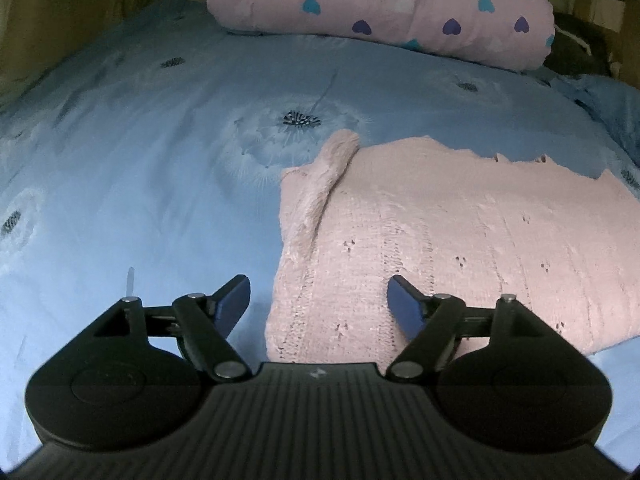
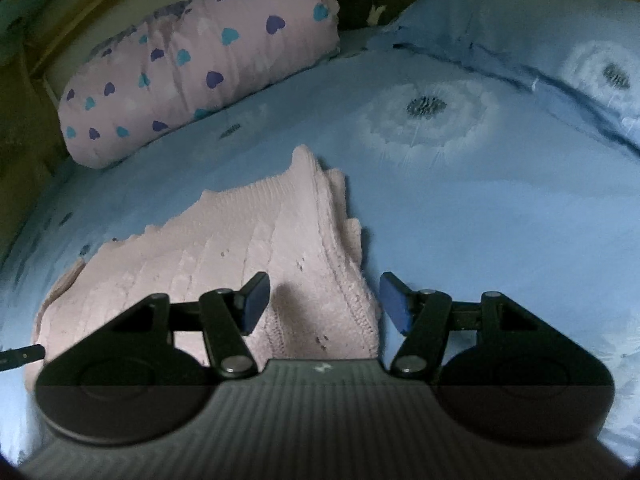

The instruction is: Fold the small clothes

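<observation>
A pale pink knitted garment point(image 1: 440, 248) lies folded and flat on the blue bedspread point(image 1: 140, 184). A fuzzy sleeve or edge strip point(image 1: 324, 184) lies along its left side. My left gripper point(image 1: 320, 304) is open and empty, hovering over the garment's near left corner. In the right wrist view the same garment point(image 2: 240, 240) shows stacked layers along its right edge. My right gripper point(image 2: 324, 300) is open and empty, hovering over the garment's near right corner, with its left finger over the knit and its right finger over the bedspread point(image 2: 480, 220).
A rolled pink quilt with blue and purple hearts point(image 1: 380, 4) lies at the back of the bed, also in the right wrist view point(image 2: 192, 64). A blue pillow point(image 2: 540, 40) sits at the far right. Dark items point(image 1: 576, 44) lie beside the quilt.
</observation>
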A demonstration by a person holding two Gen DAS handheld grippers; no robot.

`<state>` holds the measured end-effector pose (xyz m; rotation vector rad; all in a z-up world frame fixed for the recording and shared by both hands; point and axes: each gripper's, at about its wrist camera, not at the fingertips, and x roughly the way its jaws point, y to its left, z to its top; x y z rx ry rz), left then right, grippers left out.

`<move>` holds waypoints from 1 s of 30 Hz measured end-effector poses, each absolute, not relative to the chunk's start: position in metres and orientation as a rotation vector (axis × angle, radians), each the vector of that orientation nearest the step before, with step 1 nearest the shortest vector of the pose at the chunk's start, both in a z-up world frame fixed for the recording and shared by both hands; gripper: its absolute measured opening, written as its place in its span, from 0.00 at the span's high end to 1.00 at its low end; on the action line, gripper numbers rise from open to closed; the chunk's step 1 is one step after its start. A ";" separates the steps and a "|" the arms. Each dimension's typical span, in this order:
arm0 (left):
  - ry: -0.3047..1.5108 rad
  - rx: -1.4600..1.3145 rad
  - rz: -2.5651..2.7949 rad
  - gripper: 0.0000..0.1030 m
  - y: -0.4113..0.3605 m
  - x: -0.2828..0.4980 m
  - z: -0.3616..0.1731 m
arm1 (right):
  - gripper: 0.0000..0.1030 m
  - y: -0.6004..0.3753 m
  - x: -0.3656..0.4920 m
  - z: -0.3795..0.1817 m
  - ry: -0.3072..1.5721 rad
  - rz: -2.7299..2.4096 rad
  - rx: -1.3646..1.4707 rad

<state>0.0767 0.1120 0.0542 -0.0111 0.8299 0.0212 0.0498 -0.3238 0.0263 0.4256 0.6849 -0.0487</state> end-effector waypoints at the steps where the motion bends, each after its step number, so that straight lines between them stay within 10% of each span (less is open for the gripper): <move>1: 0.829 -0.011 0.020 0.22 0.113 0.077 0.054 | 0.37 -0.324 0.052 0.023 0.691 -0.031 0.435; 30: 0.843 -0.047 0.015 0.20 0.116 0.081 0.052 | 0.37 -0.327 0.078 -0.005 0.644 0.039 0.532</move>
